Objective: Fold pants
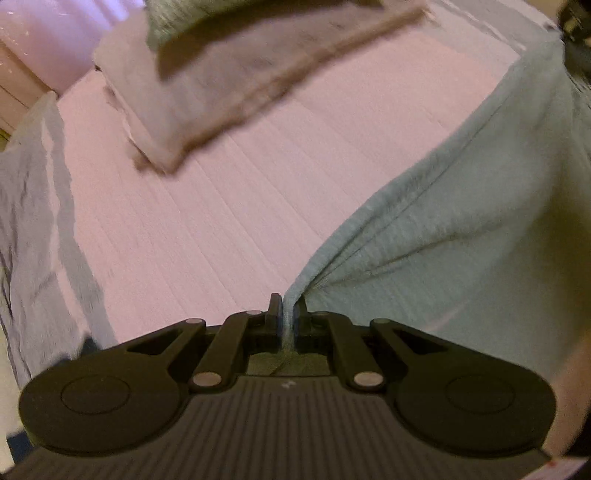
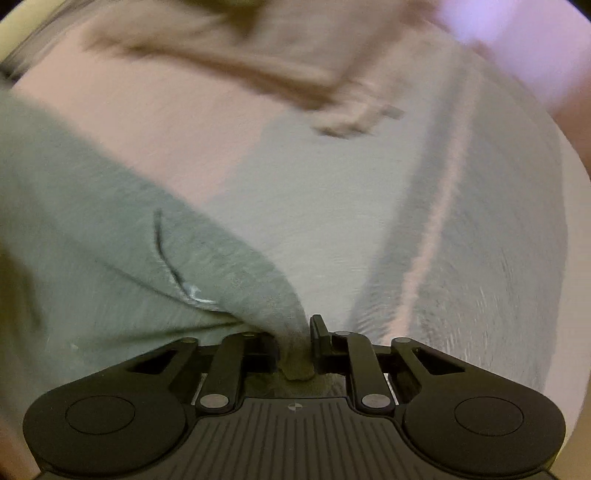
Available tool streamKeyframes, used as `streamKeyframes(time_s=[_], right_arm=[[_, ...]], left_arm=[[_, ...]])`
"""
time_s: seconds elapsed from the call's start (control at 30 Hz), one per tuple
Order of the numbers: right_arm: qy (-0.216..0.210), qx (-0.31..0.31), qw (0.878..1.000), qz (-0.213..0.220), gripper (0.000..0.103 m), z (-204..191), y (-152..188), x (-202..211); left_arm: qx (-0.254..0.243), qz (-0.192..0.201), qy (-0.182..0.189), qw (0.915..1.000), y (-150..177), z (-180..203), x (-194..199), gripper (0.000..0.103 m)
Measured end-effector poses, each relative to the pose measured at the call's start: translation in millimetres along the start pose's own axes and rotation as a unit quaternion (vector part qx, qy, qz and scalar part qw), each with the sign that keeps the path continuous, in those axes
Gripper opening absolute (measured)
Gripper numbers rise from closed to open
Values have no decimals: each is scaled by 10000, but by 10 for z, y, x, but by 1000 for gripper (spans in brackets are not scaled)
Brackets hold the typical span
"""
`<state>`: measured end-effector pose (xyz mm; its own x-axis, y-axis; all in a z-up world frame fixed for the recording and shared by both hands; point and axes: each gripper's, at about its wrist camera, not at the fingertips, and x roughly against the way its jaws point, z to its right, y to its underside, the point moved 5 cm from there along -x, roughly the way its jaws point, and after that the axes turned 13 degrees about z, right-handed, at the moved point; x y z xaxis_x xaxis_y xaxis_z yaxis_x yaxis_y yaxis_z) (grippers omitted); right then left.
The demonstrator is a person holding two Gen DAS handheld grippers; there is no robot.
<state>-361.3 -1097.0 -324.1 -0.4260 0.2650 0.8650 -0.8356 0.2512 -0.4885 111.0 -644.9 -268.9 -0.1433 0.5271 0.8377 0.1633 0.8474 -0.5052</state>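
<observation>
A folded pile of clothes (image 1: 207, 96) lies on the pink bed cover (image 1: 207, 229) beyond the grippers, a darker grey piece on top of a pale pinkish one. It sits well apart from the pants (image 1: 461, 221) and nothing lies on the bare cover between them. A crumpled pale sheet (image 1: 33, 229) runs along the left edge of the bed in the left wrist view.

The left gripper (image 1: 286, 314) has its jaws pressed almost together on a thin bunched edge of the grey-green pants, and the cloth fans out from the pinch up and to the right, raised off the bed. The right gripper (image 2: 295, 339) has a thicker wad of the same cloth (image 2: 110, 240) between its jaws, which stand a little apart around it; the fabric drapes off to the left and carries a dark seam or slit.

Only the left view shows the pile's shape clearly, plus the edge sheet and a dark object (image 1: 576, 22) at the top right corner. Only the right view shows more of the pants spread flat on the bed (image 2: 325, 192), with a pink stripe of cover (image 2: 439, 214) showing between two pale stretches of fabric. The right view is heavily blurred, so the pile (image 2: 229, 59) there is just a smear.
</observation>
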Motion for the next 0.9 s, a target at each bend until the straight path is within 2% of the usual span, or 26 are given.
streamKeyframes(time_s=[0.03, 0.07, 0.17, 0.23, 0.3, 0.47, 0.53, 0.67, 0.8, 0.9], right_arm=[[342, -106, 9994, -8, 48, 42, 13, -107], [651, -138, 9978, -5, 53, 26, 59, -191], [994, -232, 9942, 345, 53, -169, 192, -180], [984, -479, 9923, 585, 53, -288, 352, -50], [994, -892, 9885, 712, 53, -403, 506, 99], [911, -1946, 9727, 873, 53, -605, 1002, 604], [873, -2158, 9688, 853, 53, -691, 1247, 821], [824, -2114, 9699, 880, 53, -826, 1497, 949], [731, -2004, 9746, 677, 53, -910, 1684, 818], [754, -2022, 9751, 502, 53, -909, 1954, 784]], left_arm=[[159, -36, -41, 9999, -123, -112, -210, 10], [239, -103, -222, 9994, -219, -212, -447, 19], [-185, -261, -827, 9961, -342, -321, -986, 19], [-144, -181, -931, 9954, -352, -325, -1130, 19], [71, -30, -885, 9960, -297, -313, -1137, 19], [270, 242, -609, 9975, -180, 13, -961, 19], [350, 365, -471, 9976, -162, 232, -835, 19], [503, 574, -142, 9970, -183, 769, -618, 21], [516, 678, 310, 9959, -268, 1476, -483, 23], [464, 714, 829, 9929, -382, 2107, -463, 25]])
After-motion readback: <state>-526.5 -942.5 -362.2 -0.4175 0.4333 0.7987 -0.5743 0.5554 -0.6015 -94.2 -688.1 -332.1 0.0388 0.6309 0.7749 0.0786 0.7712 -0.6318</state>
